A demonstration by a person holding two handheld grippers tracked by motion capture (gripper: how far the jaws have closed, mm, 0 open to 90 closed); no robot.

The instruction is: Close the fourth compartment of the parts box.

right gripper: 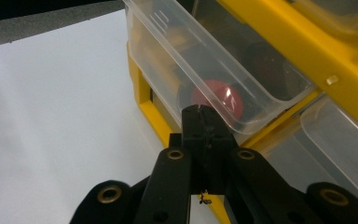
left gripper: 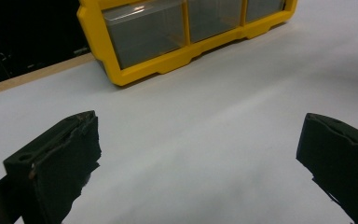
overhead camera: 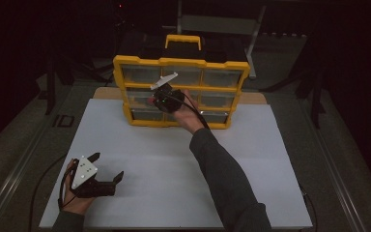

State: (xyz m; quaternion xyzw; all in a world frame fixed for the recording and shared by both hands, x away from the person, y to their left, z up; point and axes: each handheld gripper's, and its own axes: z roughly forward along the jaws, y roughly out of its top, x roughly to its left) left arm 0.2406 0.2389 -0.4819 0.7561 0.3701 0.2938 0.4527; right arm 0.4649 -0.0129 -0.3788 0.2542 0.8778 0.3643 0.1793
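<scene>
Right tongs (right gripper: 204,116): jaws pressed together, tips at the front lip of a clear drawer (right gripper: 205,60); whether they pinch the lip cannot be told. In the high view they (overhead camera: 160,94) sit at the middle row of the cabinet, the grey plate tilted above them.
Left tongs (overhead camera: 107,167): jaws wide apart, nothing between them, resting low over the tabletop's near left corner, well apart from the cabinet. Their own view shows two black blocky pads (left gripper: 65,154) with rough, worn edges.
Drawer: in the cabinet's left column, pulled partway out; thin see-through plastic, box-shaped with rounded corners and a ribbed mark on the front wall.
Inside the drawer: a round red thing (right gripper: 216,99) behind the front wall, just past the tong tips; dark and yellowish shapes behind it, too blurred to name.
Cabinet (overhead camera: 181,62): yellow plastic frame, three rows of three clear drawers, a yellow-and-black handle on top; it stands upright at the far middle of the tabletop.
Tabletop (overhead camera: 174,183): smooth, matt white sheet on a wooden board whose edge shows at the far corners.
Around: dark floor, metal rails along both sides, a grey stand behind the cabinet.
In the way: the lower drawer (right gripper: 340,140) sits just beneath the open one, close to the right tongs.
</scene>
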